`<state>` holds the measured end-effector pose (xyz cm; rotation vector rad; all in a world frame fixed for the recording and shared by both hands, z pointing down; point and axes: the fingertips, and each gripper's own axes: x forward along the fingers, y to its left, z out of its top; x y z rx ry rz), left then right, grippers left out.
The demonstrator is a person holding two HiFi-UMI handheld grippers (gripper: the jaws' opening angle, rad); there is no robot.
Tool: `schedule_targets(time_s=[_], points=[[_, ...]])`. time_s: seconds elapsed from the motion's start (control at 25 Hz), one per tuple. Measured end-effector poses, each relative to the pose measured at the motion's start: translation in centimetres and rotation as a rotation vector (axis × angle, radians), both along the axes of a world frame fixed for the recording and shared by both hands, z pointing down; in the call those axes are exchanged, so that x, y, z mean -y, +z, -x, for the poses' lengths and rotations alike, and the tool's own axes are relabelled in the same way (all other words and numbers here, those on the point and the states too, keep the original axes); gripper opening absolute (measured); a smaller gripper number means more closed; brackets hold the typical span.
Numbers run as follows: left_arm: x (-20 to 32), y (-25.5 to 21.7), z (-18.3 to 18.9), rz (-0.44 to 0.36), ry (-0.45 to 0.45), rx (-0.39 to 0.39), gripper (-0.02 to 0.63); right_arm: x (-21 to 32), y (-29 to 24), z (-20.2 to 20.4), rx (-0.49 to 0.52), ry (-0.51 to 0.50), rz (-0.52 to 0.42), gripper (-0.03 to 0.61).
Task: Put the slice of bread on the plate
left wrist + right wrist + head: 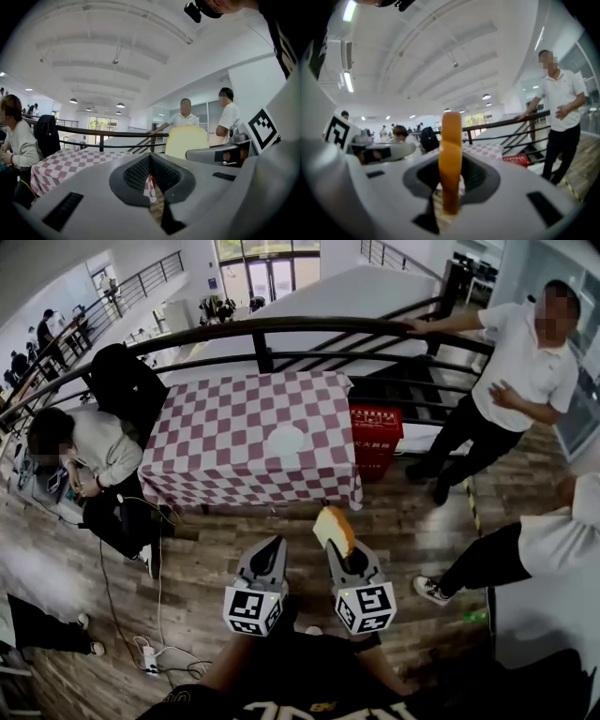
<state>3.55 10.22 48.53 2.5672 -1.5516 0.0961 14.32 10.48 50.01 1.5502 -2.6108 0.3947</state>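
A slice of bread (335, 529) with a golden crust stands upright in my right gripper (343, 554), whose jaws are shut on its lower part. In the right gripper view the bread (451, 154) shows edge-on between the pads of the right gripper (451, 174). Beside it, my left gripper (273, 557) is shut and holds nothing; the left gripper view shows its jaws (150, 162) together, with the bread (186, 140) off to the right. Both grippers hover over the wooden floor, short of the table. A white plate (286, 441) lies on the red-and-white checked table (225, 418) ahead.
A person (84, 451) sits at the table's left end beside a dark chair (127, 381). A black railing (281, 329) runs behind the table. A red box (375, 427) stands at its right. Two people (520, 371) stand at the right. Cables (150, 652) lie on the floor.
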Motion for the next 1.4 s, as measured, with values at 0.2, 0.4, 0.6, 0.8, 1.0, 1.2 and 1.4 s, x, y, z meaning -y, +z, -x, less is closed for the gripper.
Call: schedule_targets(time_s=[0.2,0.4,0.6,0.8,1.0,1.2,1.4], points=[[4.0,1.8,-1.0,0.014,0.033,-0.014,0.018,3.0,1.2,-0.1,-0.015,0.017,-0.004,0.101],[9.6,3.2,-0.5,0.025,0.072,-0.031,0.018,8.3,2.7,-0.7,-0.036,0.095,0.033,0.101],[18.5,0.7,2.7,-0.014,0.072,-0.044,0.018,16.6,0.5,2.0,-0.062,0.102,-0.001,0.101],[25.0,-0.3,7.1,-0.036,0.041,-0.069,0.018,23.6,0.0,7.6,-0.071,0.022,-0.015,0.101],[31.1,0.2,11.0,-0.016,0.017,-0.092,0.018,30.3,0.0,11.0,-0.082,-0.003,-0.014,0.101],[34.7,3.8,13.3,0.079,-0.02,-0.109,0.018,32.6,1.8,13.3,-0.117,-0.053,0.012,0.101],[35.1,8.1,13.2,0.177,-0.004,-0.121,0.018,32.7,5.8,14.2,-0.146,-0.08,0.124,0.101]])
